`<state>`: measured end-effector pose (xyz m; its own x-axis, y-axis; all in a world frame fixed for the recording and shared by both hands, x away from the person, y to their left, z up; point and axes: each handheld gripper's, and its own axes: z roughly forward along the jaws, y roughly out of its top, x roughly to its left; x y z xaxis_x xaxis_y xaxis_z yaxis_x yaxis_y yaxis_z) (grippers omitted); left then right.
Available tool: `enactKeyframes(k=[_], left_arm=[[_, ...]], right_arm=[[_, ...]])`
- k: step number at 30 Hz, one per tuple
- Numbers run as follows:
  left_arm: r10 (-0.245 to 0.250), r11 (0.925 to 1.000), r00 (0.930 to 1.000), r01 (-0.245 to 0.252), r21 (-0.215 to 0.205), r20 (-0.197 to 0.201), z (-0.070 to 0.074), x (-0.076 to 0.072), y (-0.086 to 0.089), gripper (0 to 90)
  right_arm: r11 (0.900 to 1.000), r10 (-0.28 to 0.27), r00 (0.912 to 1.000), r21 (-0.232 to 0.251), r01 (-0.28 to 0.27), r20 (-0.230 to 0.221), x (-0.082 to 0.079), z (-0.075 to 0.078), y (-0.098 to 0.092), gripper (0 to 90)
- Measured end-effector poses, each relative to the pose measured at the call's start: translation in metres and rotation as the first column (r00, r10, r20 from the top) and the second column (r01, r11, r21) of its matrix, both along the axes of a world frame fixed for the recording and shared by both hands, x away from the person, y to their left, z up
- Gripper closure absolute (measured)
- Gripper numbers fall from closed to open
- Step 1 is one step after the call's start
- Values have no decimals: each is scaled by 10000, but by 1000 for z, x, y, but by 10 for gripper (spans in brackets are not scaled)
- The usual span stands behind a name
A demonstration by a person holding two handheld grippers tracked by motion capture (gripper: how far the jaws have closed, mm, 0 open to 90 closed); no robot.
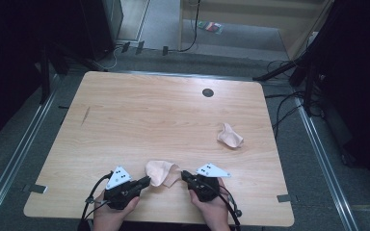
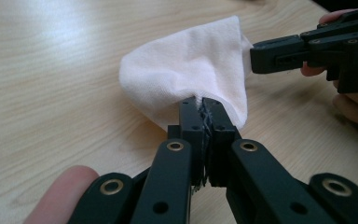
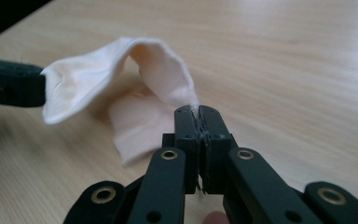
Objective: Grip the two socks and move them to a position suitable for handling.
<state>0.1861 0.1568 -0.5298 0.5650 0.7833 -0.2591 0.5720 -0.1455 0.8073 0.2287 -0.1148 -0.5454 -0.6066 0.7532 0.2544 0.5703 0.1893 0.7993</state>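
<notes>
Pale wooden bench (image 1: 125, 125), dark floor around it: two claws shared one small cloth at the near edge.

Each of the person's hands held a claw low over the bench's near side. The left claw (image 1: 148, 180) had its jaws pressed together on one edge of the pinkish-white cloth (image 1: 161, 172); in the left gripper view that claw (image 2: 204, 103) pinched the fabric (image 2: 191, 74) where it bunched into a narrow fold. The right claw (image 1: 183, 174) was likewise clamped on the opposite edge, and in the right gripper view this claw (image 3: 198, 111) bit a thin corner of the cloth (image 3: 121, 84), which arched up between the two claws while its lower part lay on the wood. A second crumpled cloth (image 1: 230, 136) sat well apart toward the bench's right side, near a dark round grommet (image 1: 207, 92) at the far edge.
</notes>
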Motion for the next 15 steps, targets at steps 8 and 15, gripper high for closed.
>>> enactKeyframes(k=[8, 15], left_arm=[[-325, 9945, 9994, 335, -993, 122, 16, 1, 10, 895], [-738, 9831, 9972, 701, -1694, -157, 22, 2, 16, 895]], right_arm=[[9964, -448, 9982, 735, 418, 400, 1, 23, -24, 889], [9982, -153, 9953, 586, 97, 952, -13, 52, -39, 888]])
